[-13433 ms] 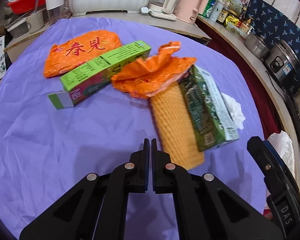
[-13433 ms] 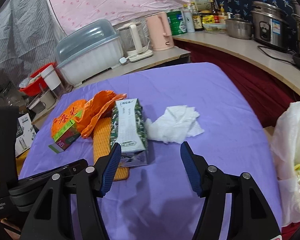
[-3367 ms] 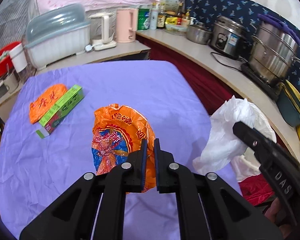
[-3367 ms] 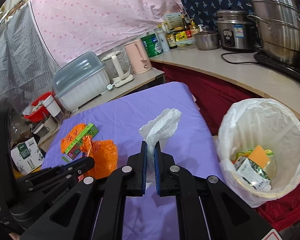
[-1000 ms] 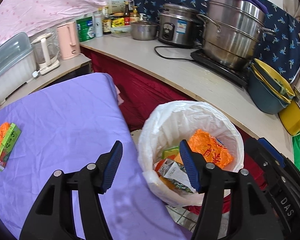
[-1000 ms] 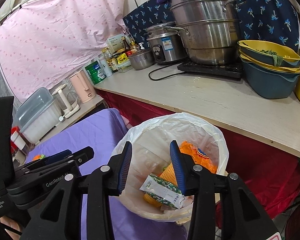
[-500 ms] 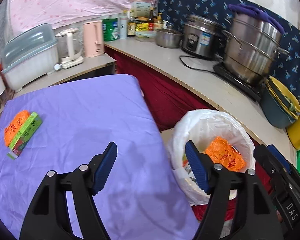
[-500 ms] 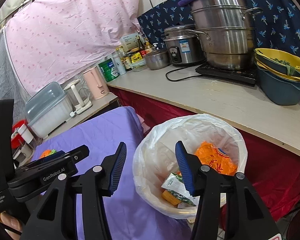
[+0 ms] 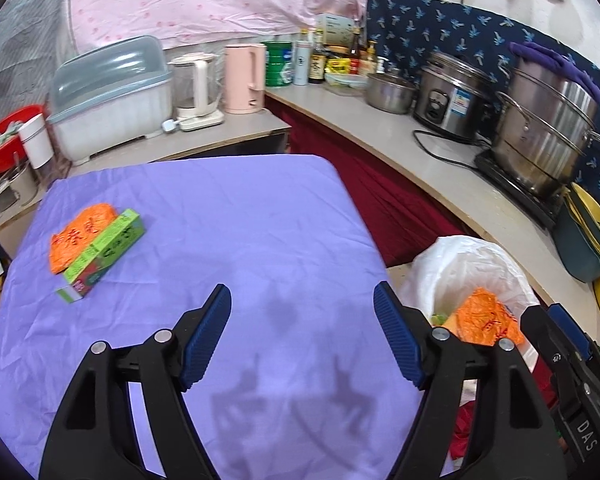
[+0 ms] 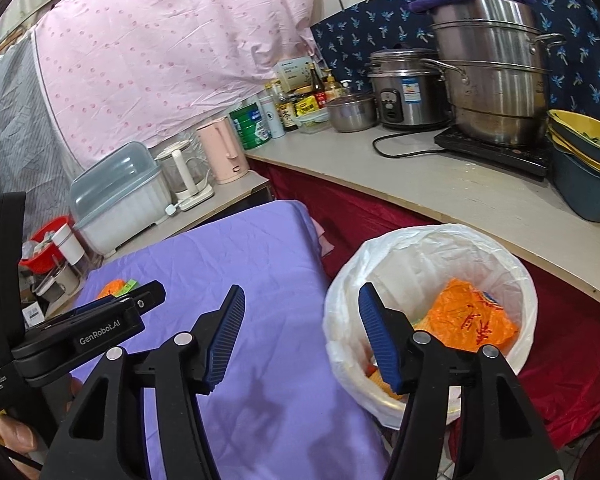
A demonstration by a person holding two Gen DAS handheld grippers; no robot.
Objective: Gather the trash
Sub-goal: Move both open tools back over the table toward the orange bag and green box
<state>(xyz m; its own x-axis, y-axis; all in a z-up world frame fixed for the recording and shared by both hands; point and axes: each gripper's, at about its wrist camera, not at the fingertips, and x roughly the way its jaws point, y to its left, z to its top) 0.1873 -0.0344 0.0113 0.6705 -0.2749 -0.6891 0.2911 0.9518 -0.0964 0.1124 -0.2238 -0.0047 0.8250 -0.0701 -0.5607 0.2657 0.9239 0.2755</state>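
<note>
On the purple tablecloth (image 9: 228, 216) at the far left lie an orange snack bag (image 9: 74, 236) and a green carton (image 9: 104, 250) resting against it. Beside the table's right edge stands the white-lined trash bin (image 10: 396, 264), holding an orange wrapper (image 10: 468, 320) and other trash. My left gripper (image 9: 302, 334) hovers over the cloth, its jaws opening with nothing between them. My right gripper (image 10: 302, 334) hangs over the table's edge and the bin's rim, jaws also opening and empty. The bin (image 9: 460, 264) shows at the right in the left wrist view too.
A curved counter (image 10: 440, 200) carries a rice cooker (image 10: 408, 88), a big steel steamer (image 10: 496, 68), bottles and stacked bowls (image 10: 588, 156). Behind the table stand a lidded dish rack (image 9: 108, 96), a kettle (image 9: 194, 84) and a pink jug (image 9: 244, 78). Red cloth hangs under the counter.
Both grippers have swung left, away from above the bin and back over the table. Their jaws have spread wider. The orange bag and green carton have come nearer to the middle of the left view.
</note>
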